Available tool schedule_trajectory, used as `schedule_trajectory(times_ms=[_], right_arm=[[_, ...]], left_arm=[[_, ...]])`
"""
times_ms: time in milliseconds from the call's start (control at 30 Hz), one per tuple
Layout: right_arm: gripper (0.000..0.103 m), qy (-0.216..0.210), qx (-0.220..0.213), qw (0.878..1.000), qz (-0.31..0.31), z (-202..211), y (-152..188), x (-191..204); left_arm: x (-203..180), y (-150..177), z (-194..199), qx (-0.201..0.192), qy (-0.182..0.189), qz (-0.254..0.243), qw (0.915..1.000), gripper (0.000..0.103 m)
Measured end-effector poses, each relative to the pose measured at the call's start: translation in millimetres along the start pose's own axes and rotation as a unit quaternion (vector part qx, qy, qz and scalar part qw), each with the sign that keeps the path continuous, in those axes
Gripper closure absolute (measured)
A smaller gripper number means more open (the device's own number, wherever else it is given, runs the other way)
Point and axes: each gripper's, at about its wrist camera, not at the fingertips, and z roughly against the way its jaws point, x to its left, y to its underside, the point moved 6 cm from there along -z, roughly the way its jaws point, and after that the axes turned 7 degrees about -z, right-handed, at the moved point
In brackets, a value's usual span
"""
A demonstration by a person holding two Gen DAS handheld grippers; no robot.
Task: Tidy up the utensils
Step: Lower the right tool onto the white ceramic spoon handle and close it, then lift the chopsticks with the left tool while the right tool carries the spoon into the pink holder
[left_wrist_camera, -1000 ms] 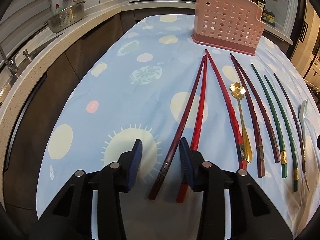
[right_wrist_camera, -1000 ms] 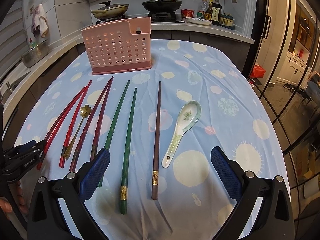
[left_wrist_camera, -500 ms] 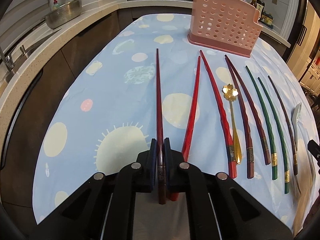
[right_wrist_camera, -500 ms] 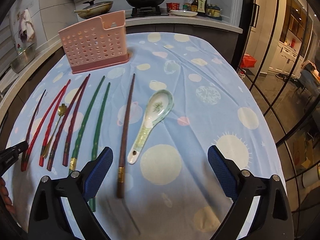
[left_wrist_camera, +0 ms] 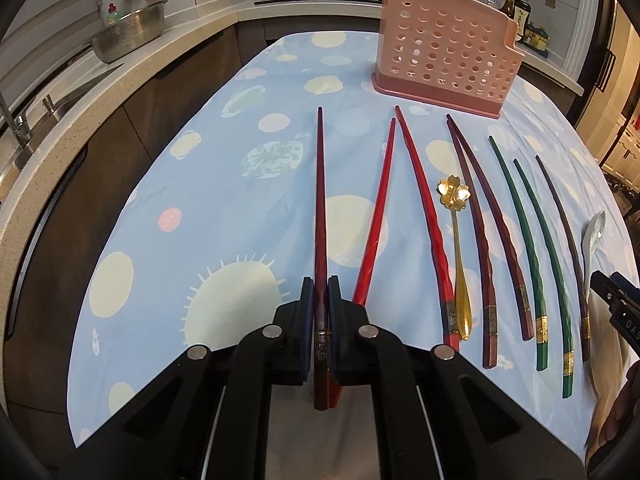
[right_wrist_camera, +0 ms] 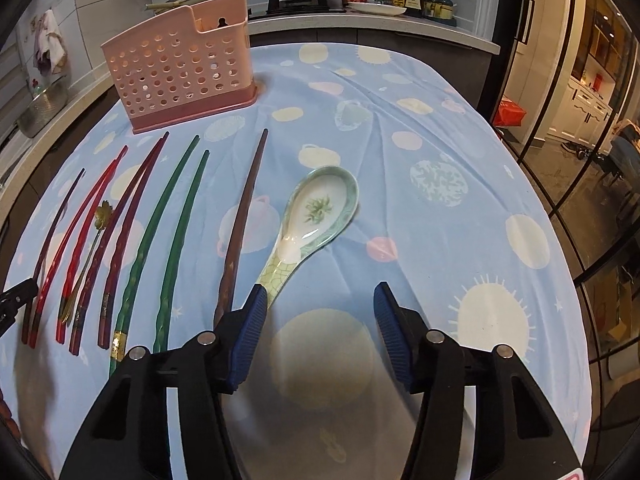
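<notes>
A light blue tablecloth (left_wrist_camera: 224, 184) printed with cream suns and pale dots is seen. The perforated holder (left_wrist_camera: 446, 60) is pink. Chopsticks are coloured dark maroon (left_wrist_camera: 320, 216), bright red (left_wrist_camera: 376, 216) and green (right_wrist_camera: 176, 240). A gold flower spoon (left_wrist_camera: 456, 240) and a white spoon (right_wrist_camera: 316, 216) with green leaf motif are shown.

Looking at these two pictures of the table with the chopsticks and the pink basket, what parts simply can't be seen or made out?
- Left wrist view: the ceramic spoon handle is hidden behind the right hand-held gripper.
- Left wrist view: the inside of the pink basket is hidden by its own wall.
- Right wrist view: the brown chopstick near end is hidden behind a finger.
</notes>
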Motion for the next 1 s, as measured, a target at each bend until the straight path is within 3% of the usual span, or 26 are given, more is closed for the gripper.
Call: schedule_trajectory(times_ms=[400,667,800,933,1000], right_arm=[[0.054,-0.023,0.005,1.0,-0.002,-5.8,-11.2,19.4],[0.058,-0.009,0.01,1.0,0.003,-10.0,-0.2,12.9],[0.069,-0.01,0.005,1.0,0.01,-4.2,6.3,9.5],[0.091,-0.014,0.003,1.0,0.014,-1.0,8.9,7.9],[0.092,-0.015,0.002,1.0,0.015,0.6,9.4,6.7]], left_arm=[[0.3,-6.5,-7.1,0.006,0.0,-0.004,1.0,0.096],[2.7,-6.5,-11.5,0.012,0.003,-0.006,0.9999,0.096],[3.1,-5.0,-11.1,0.011,0.007,-0.006,0.9999,0.096],[2.5,-2.6,-9.3,0.008,0.012,-0.006,0.9999,0.096],[3.4,-0.6,-8.2,0.006,0.015,-0.003,0.9999,0.096]])
